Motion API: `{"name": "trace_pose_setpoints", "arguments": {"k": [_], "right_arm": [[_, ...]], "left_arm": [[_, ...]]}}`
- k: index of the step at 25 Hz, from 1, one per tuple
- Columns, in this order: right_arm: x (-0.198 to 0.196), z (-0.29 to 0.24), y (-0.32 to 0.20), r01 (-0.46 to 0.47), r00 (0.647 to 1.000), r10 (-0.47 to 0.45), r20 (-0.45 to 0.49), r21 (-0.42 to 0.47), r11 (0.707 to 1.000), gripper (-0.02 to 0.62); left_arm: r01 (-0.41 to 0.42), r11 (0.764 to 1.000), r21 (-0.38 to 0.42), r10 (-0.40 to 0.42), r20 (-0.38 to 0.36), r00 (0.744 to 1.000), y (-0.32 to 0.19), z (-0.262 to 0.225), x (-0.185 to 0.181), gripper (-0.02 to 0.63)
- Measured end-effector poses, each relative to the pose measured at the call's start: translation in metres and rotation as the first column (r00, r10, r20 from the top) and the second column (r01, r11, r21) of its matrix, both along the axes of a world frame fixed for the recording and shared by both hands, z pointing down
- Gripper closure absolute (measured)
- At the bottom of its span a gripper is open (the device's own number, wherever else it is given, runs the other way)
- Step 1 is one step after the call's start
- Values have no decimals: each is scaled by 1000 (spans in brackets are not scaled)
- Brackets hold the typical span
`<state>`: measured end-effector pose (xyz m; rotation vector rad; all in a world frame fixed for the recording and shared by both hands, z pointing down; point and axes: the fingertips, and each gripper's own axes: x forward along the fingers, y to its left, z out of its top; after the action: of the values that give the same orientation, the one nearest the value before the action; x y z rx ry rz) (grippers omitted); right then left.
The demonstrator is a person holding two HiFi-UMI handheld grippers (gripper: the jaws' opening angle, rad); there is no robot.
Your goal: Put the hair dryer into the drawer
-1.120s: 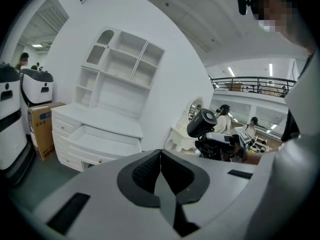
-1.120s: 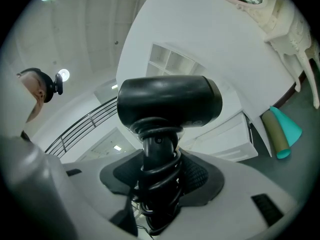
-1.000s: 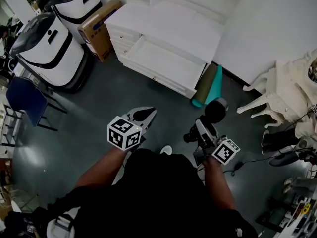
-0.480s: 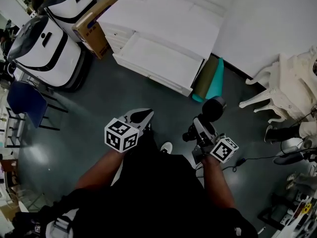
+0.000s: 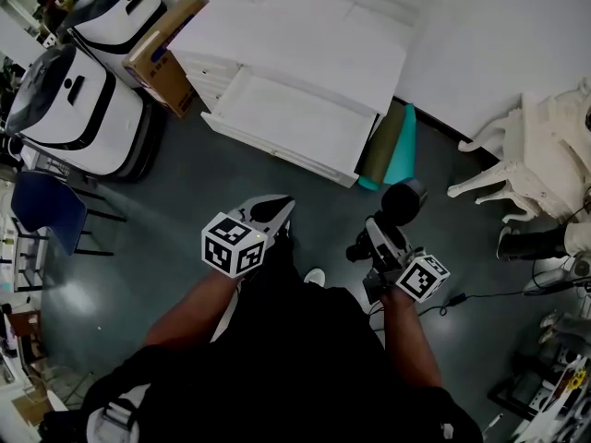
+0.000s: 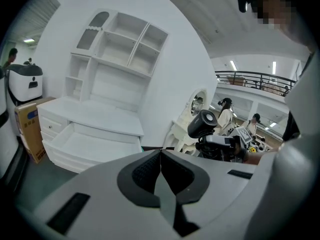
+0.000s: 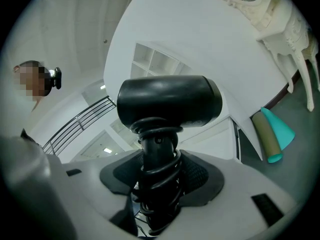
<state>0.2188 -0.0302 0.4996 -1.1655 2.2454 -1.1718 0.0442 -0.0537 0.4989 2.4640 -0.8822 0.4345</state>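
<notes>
Dryer, clamped by its cord-wrapped handle in the right gripper for carrying, is well short of the open drawer; the left gripper, pinched empty, hangs likewise short of it.

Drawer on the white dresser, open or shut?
Open. The drawer stands pulled out from the white dresser, its bare inside showing in the head view.

Coiled cord partly hides the hair dryer handle, and the desk runs off the head view's top.
</notes>
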Motion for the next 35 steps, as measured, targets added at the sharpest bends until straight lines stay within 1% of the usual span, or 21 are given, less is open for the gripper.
{"name": "trace_pose_setpoints", "arguments": {"k": [4,9,13,15,20,26,28,30,32,35], "right_arm": [[-7,1,-31,4,1000,-4,-11,-21,1000,359],[-21,12,-72,14,995,-18,-101,-48,999,359],[-28,31,-108,23,971,-42,-236,-79,997,359],[-33,41,-124,30,959,-58,-277,-103,994,359],[-52,63,-168,35,942,-88,-325,-168,985,359],[-73,82,-210,28,914,-111,-391,-212,977,359],[-78,87,-221,26,892,-122,-436,-222,975,359],[-82,94,-233,28,855,-141,-499,-228,973,359],[-84,105,-244,34,801,-168,-575,-236,971,359],[-83,128,-258,48,700,-225,-678,-269,962,359]], "left_arm": [[-10,1000,-16,10,-4,1000,-29,4,-4,595],[-13,999,-38,13,-11,1000,-70,12,-16,595],[-16,999,-46,16,-11,1000,-110,20,-25,595],[-18,998,-56,17,-13,1000,-128,26,-31,595],[-36,996,-86,35,-11,999,-174,40,-47,595],[-92,989,-112,92,0,996,-216,58,-57,595],[-110,986,-123,111,0,994,-227,63,-60,595],[-129,982,-136,129,-2,992,-235,68,-64,595],[-148,978,-145,150,2,989,-242,74,-67,595],[-168,974,-153,172,14,985,-251,83,-70,595]]}}
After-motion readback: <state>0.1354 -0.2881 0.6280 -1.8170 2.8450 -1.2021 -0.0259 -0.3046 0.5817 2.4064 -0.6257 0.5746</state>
